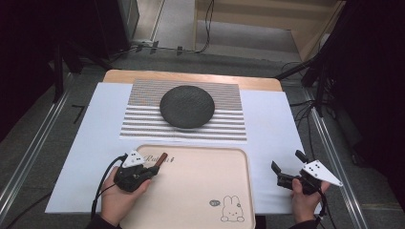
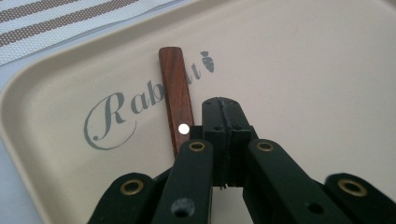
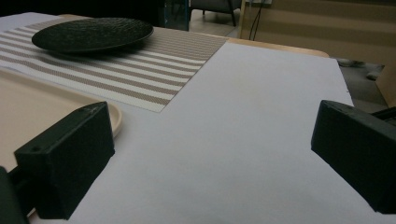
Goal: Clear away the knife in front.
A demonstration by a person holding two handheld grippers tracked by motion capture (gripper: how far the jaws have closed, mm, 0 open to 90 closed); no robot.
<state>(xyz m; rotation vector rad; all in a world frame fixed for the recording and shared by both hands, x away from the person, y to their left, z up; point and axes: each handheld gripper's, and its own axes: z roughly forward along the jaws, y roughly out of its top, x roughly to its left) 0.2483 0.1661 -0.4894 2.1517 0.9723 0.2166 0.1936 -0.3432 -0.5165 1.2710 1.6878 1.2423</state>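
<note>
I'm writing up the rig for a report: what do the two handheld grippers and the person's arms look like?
Both are black, two-jawed tools. The left gripper has linkage arms with brass-coloured rivets and a black cable trailing back past the hand. The right gripper has blocky black pads. Each carries a pale grey three-cornered plate dotted with dark marks. Dark sleeve cuffs show at the wrists.
</note>
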